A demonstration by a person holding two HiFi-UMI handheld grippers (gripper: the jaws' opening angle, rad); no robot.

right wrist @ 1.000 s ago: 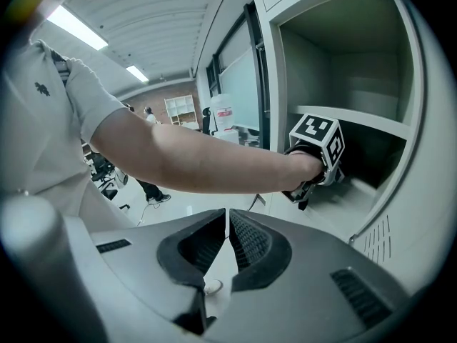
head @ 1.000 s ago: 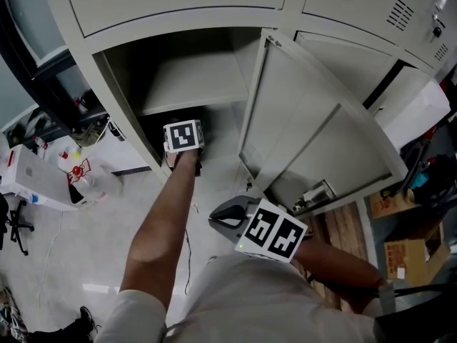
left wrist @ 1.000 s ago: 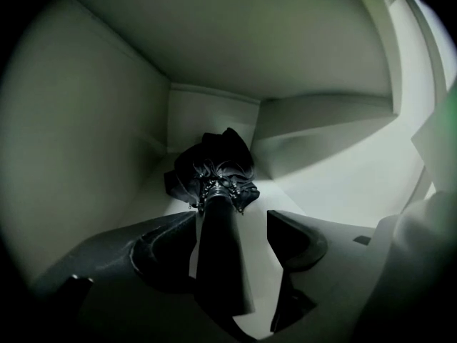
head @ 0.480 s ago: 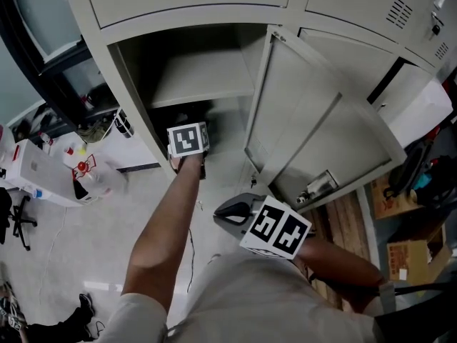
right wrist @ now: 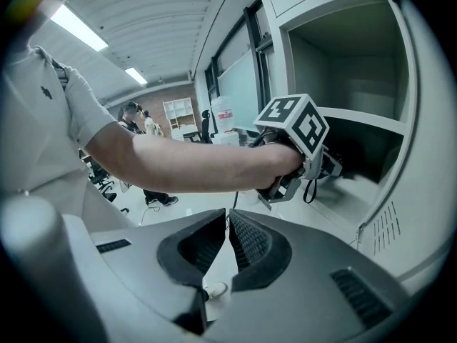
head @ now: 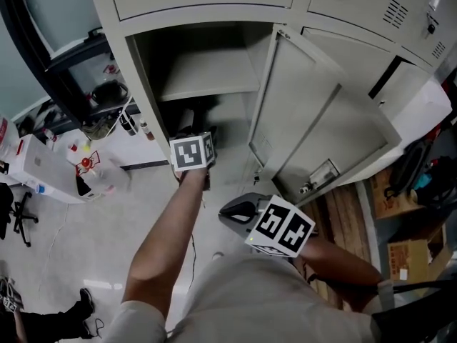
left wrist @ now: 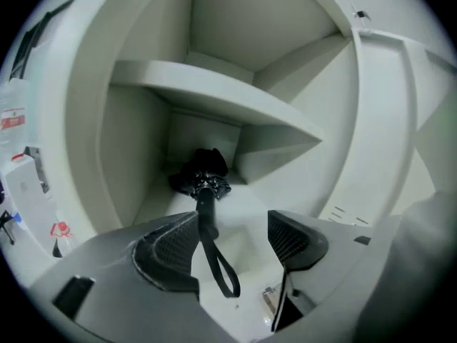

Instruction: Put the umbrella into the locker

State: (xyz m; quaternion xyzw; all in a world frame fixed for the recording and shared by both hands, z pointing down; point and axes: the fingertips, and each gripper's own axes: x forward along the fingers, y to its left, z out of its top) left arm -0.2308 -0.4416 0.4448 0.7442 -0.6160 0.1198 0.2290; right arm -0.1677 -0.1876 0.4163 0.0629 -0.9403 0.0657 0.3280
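Umbrella [left wrist: 202, 181]: folded, lying on the floor of the locker [left wrist: 128, 156] below the shelf, strap trailing toward 6 o'clock.
Left gripper [left wrist: 230, 236]: jaws spread and released, so the umbrella rests unaided.
Right gripper [right wrist: 227, 234]: clenched on nothing, probably kept free for the door [head: 307, 120].

Umbrella [left wrist: 203, 174] mostly hidden behind left gripper [left wrist: 232, 229] in head view; locker [head: 211, 77] top cropped.

We wear a pale short-sleeved shirt [head: 246, 302]; our grey left gripper [left wrist: 232, 240] and right gripper [right wrist: 228, 240] bear black-and-white marker cubes [head: 191, 153].
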